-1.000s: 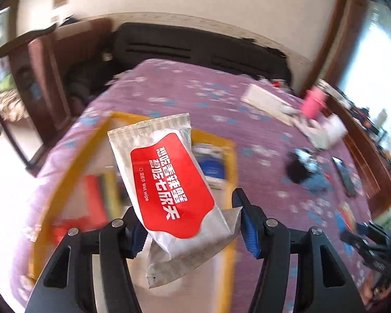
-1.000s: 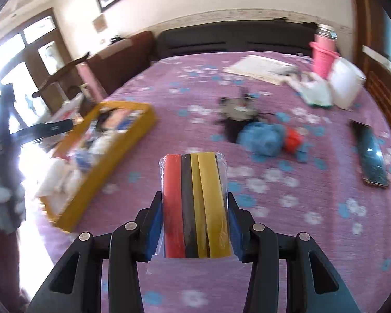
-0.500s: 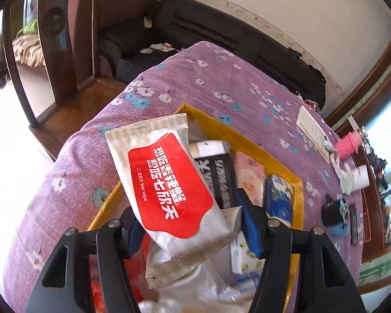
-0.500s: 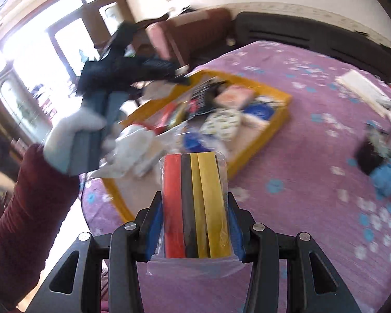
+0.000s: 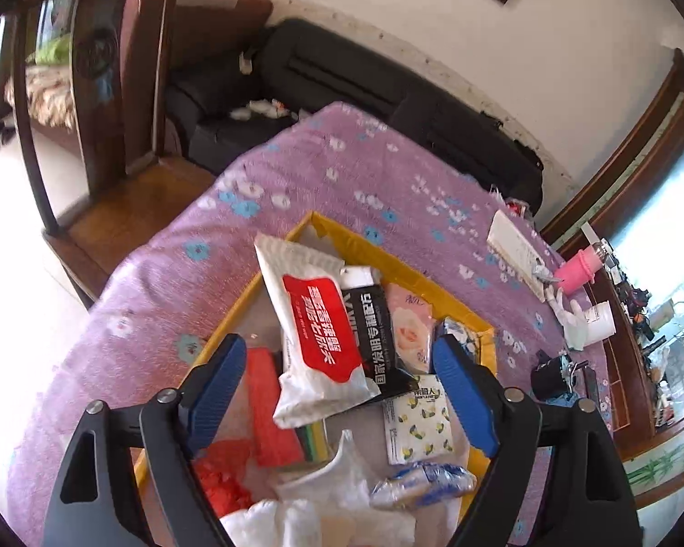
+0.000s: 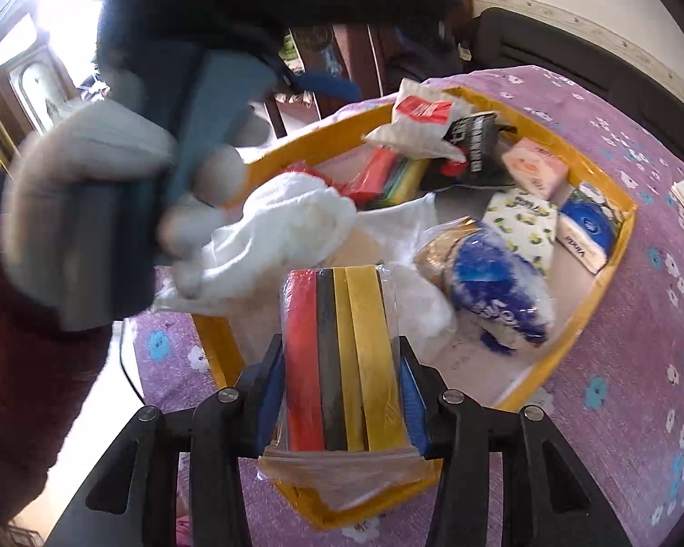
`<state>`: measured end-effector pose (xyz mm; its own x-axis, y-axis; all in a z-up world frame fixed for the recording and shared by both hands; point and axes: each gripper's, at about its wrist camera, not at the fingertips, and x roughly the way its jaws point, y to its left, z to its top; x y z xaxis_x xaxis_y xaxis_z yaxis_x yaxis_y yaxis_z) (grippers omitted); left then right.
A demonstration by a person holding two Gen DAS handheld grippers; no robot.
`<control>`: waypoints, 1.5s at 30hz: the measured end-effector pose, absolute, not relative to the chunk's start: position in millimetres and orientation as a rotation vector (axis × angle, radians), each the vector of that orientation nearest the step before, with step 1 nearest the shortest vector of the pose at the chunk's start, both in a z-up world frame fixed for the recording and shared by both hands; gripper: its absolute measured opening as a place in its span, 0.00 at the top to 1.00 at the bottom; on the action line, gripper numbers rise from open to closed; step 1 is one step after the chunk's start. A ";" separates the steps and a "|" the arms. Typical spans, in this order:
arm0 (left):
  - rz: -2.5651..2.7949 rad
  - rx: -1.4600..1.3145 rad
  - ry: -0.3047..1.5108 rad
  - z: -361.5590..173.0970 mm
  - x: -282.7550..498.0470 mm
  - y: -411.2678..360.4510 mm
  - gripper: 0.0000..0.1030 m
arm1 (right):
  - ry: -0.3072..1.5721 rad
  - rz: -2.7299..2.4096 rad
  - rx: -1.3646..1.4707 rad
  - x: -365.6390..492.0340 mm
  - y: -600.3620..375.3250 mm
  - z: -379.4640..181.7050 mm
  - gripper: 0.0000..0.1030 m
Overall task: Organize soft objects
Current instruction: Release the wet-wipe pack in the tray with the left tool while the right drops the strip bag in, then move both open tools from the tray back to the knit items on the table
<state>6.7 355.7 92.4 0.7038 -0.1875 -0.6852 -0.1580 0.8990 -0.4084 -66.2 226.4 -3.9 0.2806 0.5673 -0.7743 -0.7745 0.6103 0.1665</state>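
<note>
A white wet-wipe pack with a red label (image 5: pixel 314 328) lies in the yellow box (image 5: pixel 437 287), leaning on other packs. My left gripper (image 5: pixel 337 346) hovers above it. Its jaws are opening, and the blue pads stand well clear of the pack on both sides. In the right wrist view the same pack (image 6: pixel 422 114) rests at the box's far corner. My right gripper (image 6: pixel 339 364) is shut on a clear-wrapped pack of red, black and yellow strips (image 6: pixel 365 319). It holds that pack over the near rim of the yellow box (image 6: pixel 615 246).
The box holds a black pack (image 5: pixel 374 332), a pink tissue pack (image 5: pixel 410 323), a lemon-print pack (image 5: pixel 417 419), a blue bag (image 6: pixel 497 282) and white cloth (image 6: pixel 292 219). A gloved hand (image 6: pixel 91 173) holds the other gripper over the box. A wooden chair (image 5: pixel 105 91) stands beside the purple flowered cover (image 5: pixel 342 182).
The left jaws have spread and the wet-wipe pack has dropped from them into the box. The right gripper has carried its strip pack leftward to the box's near edge.
</note>
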 end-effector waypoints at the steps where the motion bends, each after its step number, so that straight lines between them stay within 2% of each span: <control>1: -0.006 -0.448 0.777 98.3 0.0 355.0 0.17 | 0.903 0.905 -0.277 -67.9 228.3 -5.2 0.50; 5: 0.026 -0.398 0.717 116.6 -20.3 349.2 0.13 | 0.873 0.899 -0.295 -74.7 226.4 -5.6 0.30; 8: 0.034 -0.365 0.685 126.4 -33.4 339.7 0.10 | 0.850 0.910 -0.250 -77.3 213.3 4.3 0.26; 13: 0.041 -0.297 0.653 135.6 -51.1 312.9 0.08 | 0.839 0.904 -0.170 -76.5 185.9 17.2 0.25; 27: 0.081 0.019 0.630 134.0 -81.5 191.4 0.06 | 0.837 0.662 -0.006 -73.3 50.7 9.8 0.22; 45: 0.014 0.180 0.669 123.9 -78.5 99.7 0.04 | 0.817 0.486 0.223 -56.7 -73.0 -0.2 0.19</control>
